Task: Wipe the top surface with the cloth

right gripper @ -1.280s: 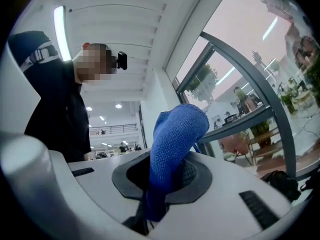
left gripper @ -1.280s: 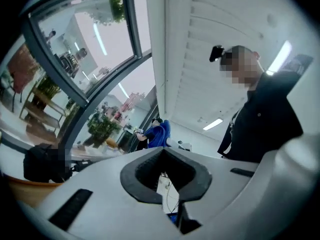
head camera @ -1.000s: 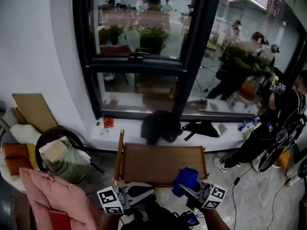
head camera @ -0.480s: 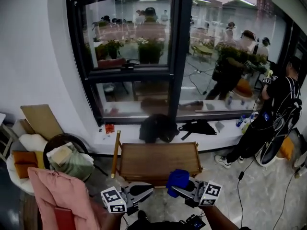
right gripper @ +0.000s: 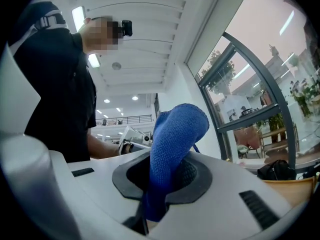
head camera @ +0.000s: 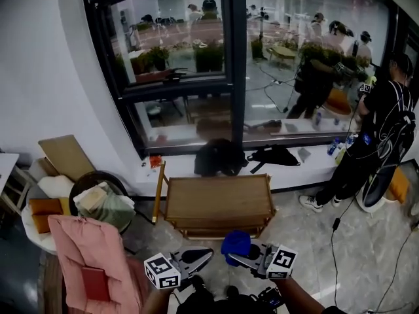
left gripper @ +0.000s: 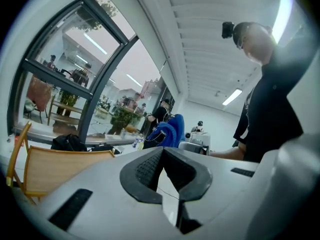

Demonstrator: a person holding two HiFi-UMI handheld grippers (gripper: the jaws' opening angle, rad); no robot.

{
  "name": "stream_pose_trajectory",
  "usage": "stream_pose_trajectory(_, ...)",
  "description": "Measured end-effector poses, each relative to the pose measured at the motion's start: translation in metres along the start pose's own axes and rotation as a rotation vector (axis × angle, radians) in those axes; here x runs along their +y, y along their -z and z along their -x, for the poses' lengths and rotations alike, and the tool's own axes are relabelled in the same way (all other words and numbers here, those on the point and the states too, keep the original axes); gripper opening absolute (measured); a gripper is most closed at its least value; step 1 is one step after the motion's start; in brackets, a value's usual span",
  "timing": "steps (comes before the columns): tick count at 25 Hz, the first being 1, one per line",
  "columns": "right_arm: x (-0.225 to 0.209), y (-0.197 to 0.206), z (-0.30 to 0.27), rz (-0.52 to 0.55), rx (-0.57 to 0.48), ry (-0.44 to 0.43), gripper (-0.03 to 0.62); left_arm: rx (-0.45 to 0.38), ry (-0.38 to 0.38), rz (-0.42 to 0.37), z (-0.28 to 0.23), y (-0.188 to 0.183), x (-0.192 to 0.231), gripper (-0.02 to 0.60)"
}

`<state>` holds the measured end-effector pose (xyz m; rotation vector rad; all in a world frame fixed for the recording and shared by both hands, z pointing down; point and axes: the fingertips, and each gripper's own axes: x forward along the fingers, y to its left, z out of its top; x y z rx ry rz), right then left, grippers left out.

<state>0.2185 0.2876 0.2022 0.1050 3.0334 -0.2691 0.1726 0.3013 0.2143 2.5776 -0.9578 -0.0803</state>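
A low wooden table (head camera: 219, 203) stands in front of the window sill, its top bare. The blue cloth (head camera: 236, 243) bulges out of my right gripper (head camera: 232, 258), which is shut on it just short of the table's front edge, over the floor. In the right gripper view the cloth (right gripper: 176, 139) rises between the dark pads and the table's corner (right gripper: 295, 185) shows at lower right. My left gripper (head camera: 207, 253) is beside it, jaws together and holding nothing. The left gripper view shows that gripper (left gripper: 162, 152), the table (left gripper: 55, 165) and the cloth (left gripper: 171, 131) beyond.
A pink cushioned seat (head camera: 91, 257) and a round basket of bundles (head camera: 101, 205) stand left of the table. A wooden stick (head camera: 158, 192) leans at its left side. Black bags (head camera: 219, 156) lie on the sill. A person (head camera: 373, 139) stands at the right.
The view has pulled back from the table. Both grippers and the cloth, earlier at the table's front edge, now sit a little before it over the floor.
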Motion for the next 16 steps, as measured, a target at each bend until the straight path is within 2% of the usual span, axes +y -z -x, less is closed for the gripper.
stream_pose_trajectory(5,0.006,-0.005,-0.008,0.01,-0.007,0.023,0.06,-0.036,0.03,-0.023,0.024,-0.013,-0.009,0.011)
stream_pose_trajectory(10,0.02,-0.002,-0.028,0.04,-0.008,0.078,0.06,0.008,0.037,-0.022,0.048,0.01,0.001,0.011)
stream_pose_trajectory(13,0.033,0.003,-0.039,0.028,-0.005,0.103,0.06,-0.013,0.046,-0.036,0.065,0.007,-0.002,0.011)
stream_pose_trajectory(16,0.047,0.012,-0.054,0.017,0.024,0.121,0.061,-0.028,0.046,-0.014,0.089,0.009,-0.002,0.011)
